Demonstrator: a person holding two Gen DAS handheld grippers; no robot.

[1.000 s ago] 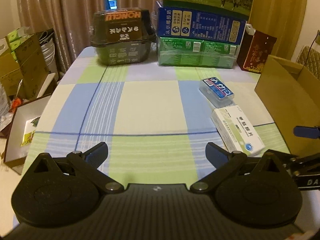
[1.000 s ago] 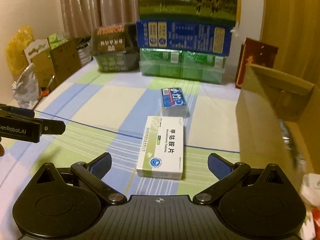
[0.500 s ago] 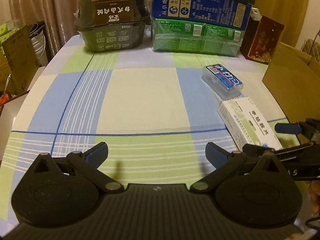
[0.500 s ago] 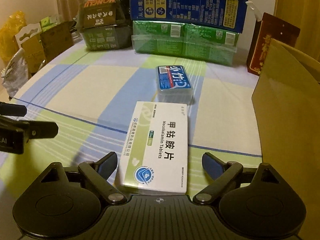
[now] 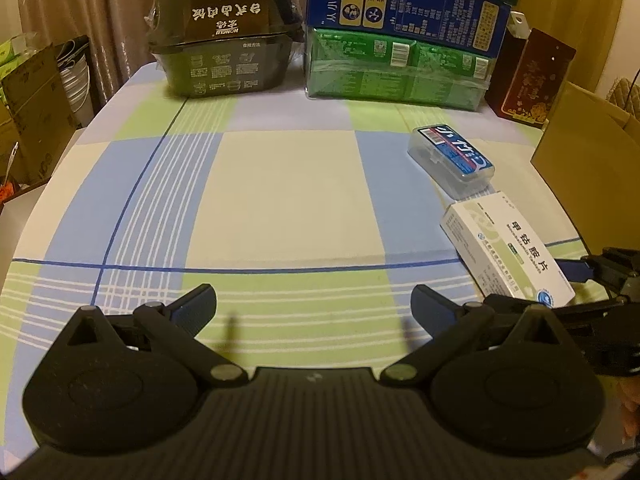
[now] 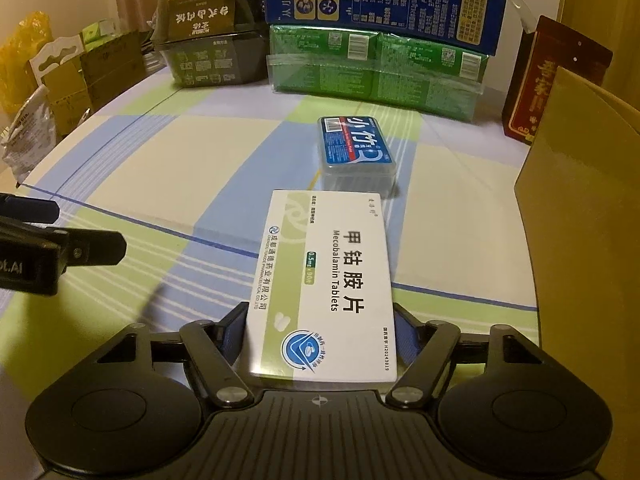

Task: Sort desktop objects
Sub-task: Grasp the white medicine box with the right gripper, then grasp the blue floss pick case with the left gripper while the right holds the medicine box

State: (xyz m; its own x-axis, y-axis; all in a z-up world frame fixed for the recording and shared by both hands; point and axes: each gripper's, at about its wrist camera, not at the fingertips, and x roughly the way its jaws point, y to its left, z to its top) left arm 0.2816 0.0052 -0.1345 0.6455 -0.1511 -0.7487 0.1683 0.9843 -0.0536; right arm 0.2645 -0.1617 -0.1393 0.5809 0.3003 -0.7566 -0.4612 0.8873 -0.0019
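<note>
So on my right gripper [image 6: 320,334] the jaws are closed in on the near end of the white Mecobalamin tablet box [image 6: 326,284], one blue pad against each long side. Can't tell if the box is lifted off the cloth or just resting on it. My left gripper [image 5: 313,307] is spread wide with nothing between the fingers, hovering over the green and white stripes of the tablecloth [image 5: 280,200], off to the left of the box.

Just past the far end of the tablet box sits the clear plastic case with the blue label [image 6: 356,152]; whether they touch I can't say. A brown cardboard box [image 6: 588,208] stands at the right edge of the table.

Back of the table: a black HONGLU food tub [image 5: 224,36] on the left, green shrink-wrapped cartons [image 5: 396,68] with a blue milk carton box [image 5: 408,4] stacked on top, a dark red gift box [image 5: 532,76] to the right, curtains [image 5: 80,4] behind.
</note>
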